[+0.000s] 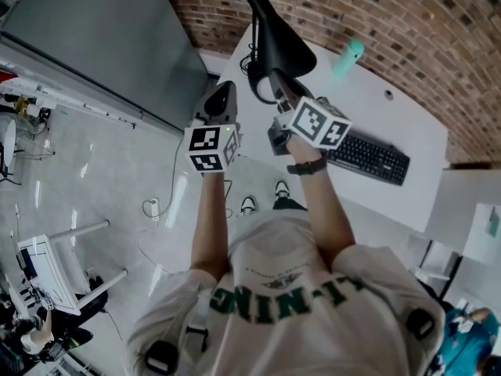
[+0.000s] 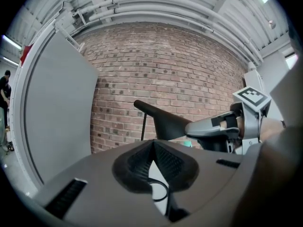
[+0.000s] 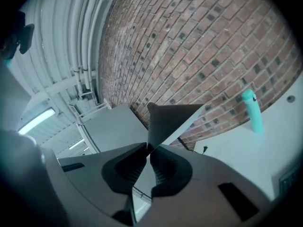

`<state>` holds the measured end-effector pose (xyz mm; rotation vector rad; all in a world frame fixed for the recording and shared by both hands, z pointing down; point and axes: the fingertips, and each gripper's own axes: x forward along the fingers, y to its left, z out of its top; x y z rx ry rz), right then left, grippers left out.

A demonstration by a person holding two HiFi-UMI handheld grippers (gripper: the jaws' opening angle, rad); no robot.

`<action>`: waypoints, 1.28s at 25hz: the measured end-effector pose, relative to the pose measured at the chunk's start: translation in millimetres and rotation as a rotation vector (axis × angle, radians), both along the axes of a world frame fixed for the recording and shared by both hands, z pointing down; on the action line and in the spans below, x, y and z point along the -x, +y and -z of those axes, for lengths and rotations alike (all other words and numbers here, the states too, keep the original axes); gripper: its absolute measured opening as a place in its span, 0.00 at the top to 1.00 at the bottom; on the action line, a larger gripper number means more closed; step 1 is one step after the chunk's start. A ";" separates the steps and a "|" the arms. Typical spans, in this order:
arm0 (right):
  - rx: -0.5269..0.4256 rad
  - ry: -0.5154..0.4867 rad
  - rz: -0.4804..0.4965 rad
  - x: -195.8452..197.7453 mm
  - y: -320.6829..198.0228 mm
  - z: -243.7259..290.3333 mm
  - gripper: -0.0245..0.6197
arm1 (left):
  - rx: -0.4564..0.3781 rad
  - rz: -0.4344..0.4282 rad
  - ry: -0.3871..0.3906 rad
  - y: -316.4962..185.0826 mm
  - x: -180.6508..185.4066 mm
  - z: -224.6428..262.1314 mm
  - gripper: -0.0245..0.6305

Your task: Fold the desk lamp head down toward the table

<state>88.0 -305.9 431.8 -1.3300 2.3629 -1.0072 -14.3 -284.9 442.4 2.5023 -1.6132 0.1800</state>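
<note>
The black desk lamp's head (image 1: 282,41) slants over the near-left corner of the white desk (image 1: 415,131). My right gripper (image 1: 279,83) reaches up to the head's lower end. In the right gripper view the thin flat lamp head (image 3: 166,119) runs edge-on between the jaws, and the right gripper (image 3: 149,149) is shut on it. My left gripper (image 1: 225,89) hangs left of the lamp, apart from it, beyond the desk's edge. In the left gripper view the left gripper (image 2: 154,143) has its tips together with nothing held. Beyond it are the lamp head (image 2: 165,119) and the right gripper (image 2: 215,126).
A black keyboard (image 1: 368,157) lies on the desk to the right of my right hand. A teal bottle (image 1: 347,57) stands near the brick wall (image 1: 407,22). A black cable loop (image 1: 258,92) lies under the lamp. A grey partition (image 1: 102,45) stands left.
</note>
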 end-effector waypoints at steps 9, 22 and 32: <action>0.077 -0.109 0.007 7.1 -11.9 -31.6 0.92 | 0.032 0.021 0.008 -5.9 7.1 -12.3 0.96; 0.058 -0.267 0.002 15.8 -29.8 -61.7 0.91 | 0.086 0.065 0.043 -16.3 20.0 -30.1 0.96; 0.009 -0.282 0.054 20.2 -53.1 -86.2 0.91 | 0.121 0.105 0.043 -28.6 25.6 -43.9 0.96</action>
